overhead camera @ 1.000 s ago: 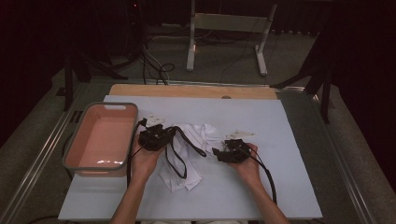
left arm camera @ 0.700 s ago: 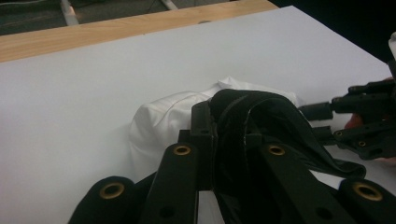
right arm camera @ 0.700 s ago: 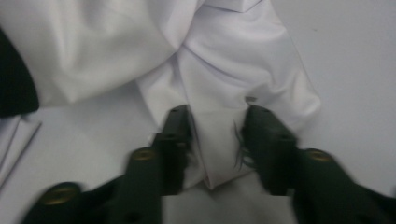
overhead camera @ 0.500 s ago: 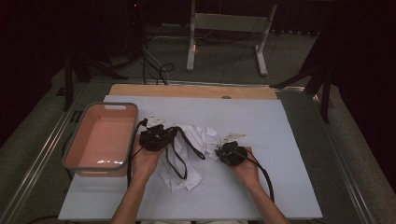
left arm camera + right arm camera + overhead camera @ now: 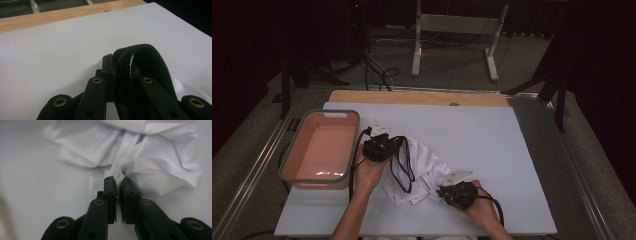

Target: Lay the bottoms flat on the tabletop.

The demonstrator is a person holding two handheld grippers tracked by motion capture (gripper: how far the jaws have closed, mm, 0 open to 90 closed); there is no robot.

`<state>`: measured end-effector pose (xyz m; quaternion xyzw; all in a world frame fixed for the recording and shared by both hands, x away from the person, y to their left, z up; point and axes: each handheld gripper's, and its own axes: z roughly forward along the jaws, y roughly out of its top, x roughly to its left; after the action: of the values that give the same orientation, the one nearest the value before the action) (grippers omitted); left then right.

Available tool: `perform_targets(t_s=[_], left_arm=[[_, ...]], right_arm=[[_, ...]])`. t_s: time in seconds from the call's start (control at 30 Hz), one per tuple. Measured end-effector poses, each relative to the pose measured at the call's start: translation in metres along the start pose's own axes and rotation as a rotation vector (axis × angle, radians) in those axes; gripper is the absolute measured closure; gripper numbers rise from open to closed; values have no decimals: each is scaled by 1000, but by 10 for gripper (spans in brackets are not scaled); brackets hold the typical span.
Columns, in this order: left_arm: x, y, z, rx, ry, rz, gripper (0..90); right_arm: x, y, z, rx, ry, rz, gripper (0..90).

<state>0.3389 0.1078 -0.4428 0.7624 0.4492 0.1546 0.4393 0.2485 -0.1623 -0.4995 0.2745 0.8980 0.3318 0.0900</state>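
A crumpled white cloth [image 5: 427, 167] lies on the white table sheet [image 5: 502, 150], between my two grippers. My left gripper [image 5: 396, 142] rests at the cloth's left end. Its jaws are shut on a black ribbed strap [image 5: 150, 56] that arches up from them, with white cloth [image 5: 180, 87] just behind; the left gripper [image 5: 113, 60] points across the bare sheet. My right gripper [image 5: 438, 189] sits at the cloth's near right corner. In its own view the right gripper [image 5: 117, 180] pinches a fold of the white cloth [image 5: 160, 165]; its jaws have just been closing on that fold.
A pink basin [image 5: 292, 175] with a grey rim stands at the table's left side, close to my left hand. A wooden strip [image 5: 412, 96] borders the far edge. Beyond it, on the floor, are metal stand legs [image 5: 492, 60] and cables.
My right gripper has shut on the cloth's edge and pulled it toward the near edge of the table, stretching the cloth that way. The left gripper has stayed put.
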Motion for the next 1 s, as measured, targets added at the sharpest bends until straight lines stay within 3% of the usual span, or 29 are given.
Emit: perform_targets(t_s=[0.1, 0.2, 0.3, 0.33, 0.37, 0.4, 0.43, 0.47, 0.53, 0.6, 0.7, 1.0], left_arm=[[0, 1, 0, -1, -2, 1, 832], [-1, 1, 1, -1, -7, 2, 833], [-3, 1, 3, 4, -11, 8, 832], [-3, 1, 3, 5, -10, 10, 833], [-4, 1, 3, 4, -11, 9, 833], [-4, 1, 3, 3, -13, 9, 832], [-4, 1, 3, 3, -13, 9, 832], [-4, 1, 3, 3, -14, 9, 832], [-4, 1, 4, 4, -13, 11, 832], [-4, 1, 4, 4, -13, 11, 832], [-4, 1, 4, 4, -15, 12, 832], [-4, 1, 3, 1, -22, 5, 831]], right_arm=[[6, -3, -5, -12, 32, -11, 841], [21, -6, -13, -23, 91, -53, 843], [28, -6, -15, -33, 101, -68, 821], [28, -3, -18, -79, 113, -68, 643], [28, -3, -18, -79, 113, -68, 643], [25, 2, -21, -124, 98, -64, 532], [25, 2, -21, -124, 98, -64, 532], [19, 8, -23, -167, 62, -54, 457], [17, 9, -23, -174, 58, -52, 450], [5, 16, -17, -199, 9, -37, 414], [0, 20, -12, -206, -6, -37, 407], [-11, 35, 21, -160, -62, -72, 428]])
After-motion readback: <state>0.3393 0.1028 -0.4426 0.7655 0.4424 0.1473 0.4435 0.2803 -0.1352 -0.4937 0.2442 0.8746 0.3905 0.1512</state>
